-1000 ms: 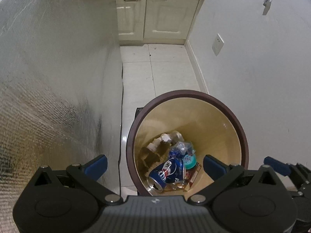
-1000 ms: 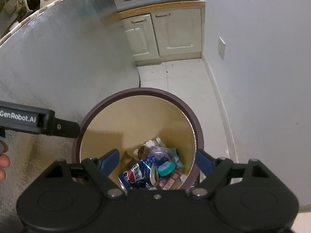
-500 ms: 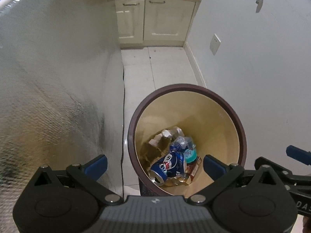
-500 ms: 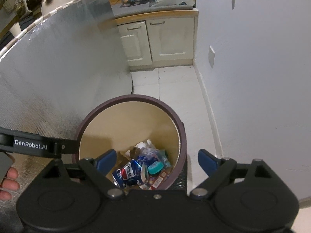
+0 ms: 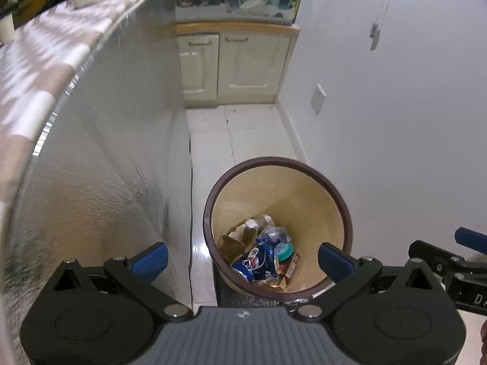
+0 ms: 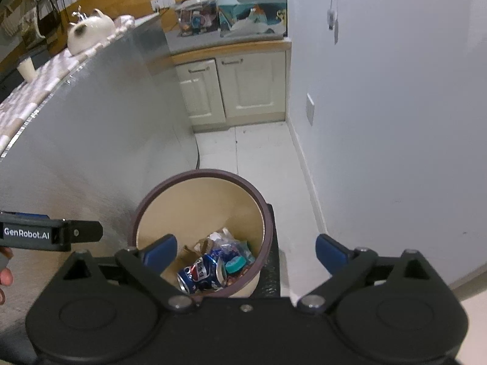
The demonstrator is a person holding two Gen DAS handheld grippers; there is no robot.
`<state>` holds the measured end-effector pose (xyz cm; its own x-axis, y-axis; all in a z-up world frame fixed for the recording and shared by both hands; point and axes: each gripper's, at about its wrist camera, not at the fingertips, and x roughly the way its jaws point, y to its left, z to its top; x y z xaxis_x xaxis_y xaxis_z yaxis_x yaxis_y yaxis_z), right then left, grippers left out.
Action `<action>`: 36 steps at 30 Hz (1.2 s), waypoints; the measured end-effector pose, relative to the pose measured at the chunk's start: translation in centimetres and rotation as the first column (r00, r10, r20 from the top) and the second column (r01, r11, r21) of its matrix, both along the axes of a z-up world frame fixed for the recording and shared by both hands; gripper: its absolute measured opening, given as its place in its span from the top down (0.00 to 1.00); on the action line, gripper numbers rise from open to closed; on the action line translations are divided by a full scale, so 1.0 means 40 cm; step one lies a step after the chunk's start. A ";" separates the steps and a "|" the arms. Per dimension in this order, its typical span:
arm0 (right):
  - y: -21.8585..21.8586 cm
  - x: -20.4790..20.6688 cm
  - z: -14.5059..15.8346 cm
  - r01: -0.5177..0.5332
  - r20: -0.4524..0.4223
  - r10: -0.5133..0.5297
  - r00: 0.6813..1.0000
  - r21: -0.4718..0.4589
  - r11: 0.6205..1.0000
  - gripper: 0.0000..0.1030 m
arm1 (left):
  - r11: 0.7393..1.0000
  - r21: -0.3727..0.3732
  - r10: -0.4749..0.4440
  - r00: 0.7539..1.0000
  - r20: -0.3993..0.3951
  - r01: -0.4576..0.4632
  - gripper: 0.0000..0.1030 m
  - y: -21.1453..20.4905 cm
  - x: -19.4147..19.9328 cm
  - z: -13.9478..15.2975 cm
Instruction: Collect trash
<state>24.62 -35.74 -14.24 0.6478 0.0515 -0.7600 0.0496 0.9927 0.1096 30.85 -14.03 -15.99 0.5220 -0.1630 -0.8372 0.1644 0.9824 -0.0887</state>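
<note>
Left gripper (image 5: 242, 257) gapes empty above the bin (image 5: 347, 213); right gripper (image 6: 246, 251), jaws opening, holds nothing.

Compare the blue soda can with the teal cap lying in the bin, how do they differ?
The blue can is long, crushed and lies on its side; the teal cap is a small round disc. The can sits nearer the camera, the cap beside it. Both rest on the trash inside the brown-rimmed bin.

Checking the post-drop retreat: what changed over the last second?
Both hand-held grippers drew up and back from the trash bin; it looks smaller, and the countertop now shows. The right hand-held gripper is opening, nothing between its fingers. The blue can and other trash stayed put.
</note>
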 end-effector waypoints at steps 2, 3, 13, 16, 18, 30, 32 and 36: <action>0.006 -0.026 0.028 -0.006 0.018 0.006 1.000 -0.007 1.000 0.04 | 1.000 -0.003 -0.008 1.000 0.020 0.008 0.00 0.003 -0.026 0.023; 0.008 -0.037 0.041 -0.007 0.027 0.007 1.000 -0.013 1.000 0.04 | 1.000 -0.004 -0.011 0.999 0.030 0.011 0.00 0.005 -0.040 0.035; 0.039 -0.154 0.167 -0.003 0.100 0.007 0.995 -0.031 1.000 0.04 | 0.999 -0.010 -0.051 0.990 0.134 0.053 0.00 0.039 -0.173 0.156; 0.052 -0.191 0.200 -0.005 0.122 0.008 0.993 -0.028 1.000 0.04 | 0.998 -0.011 -0.066 0.984 0.163 0.069 0.00 0.050 -0.218 0.191; 0.059 -0.212 0.218 -0.004 0.127 0.007 0.992 -0.028 1.000 0.04 | 0.997 -0.017 -0.069 0.981 0.181 0.073 0.00 0.064 -0.249 0.212; 0.123 -0.342 0.285 -0.031 0.170 0.033 0.985 -0.012 0.999 0.04 | 0.998 -0.040 -0.033 0.963 0.267 0.045 0.00 0.153 -0.411 0.293; 0.130 -0.360 0.290 -0.040 0.167 0.040 0.985 -0.001 0.999 0.04 | 0.999 -0.036 -0.026 0.962 0.273 0.037 0.00 0.163 -0.437 0.298; 0.150 -0.395 0.296 -0.048 0.176 0.048 0.983 -0.008 0.999 0.04 | 0.999 -0.037 -0.011 0.958 0.288 0.022 0.00 0.193 -0.477 0.304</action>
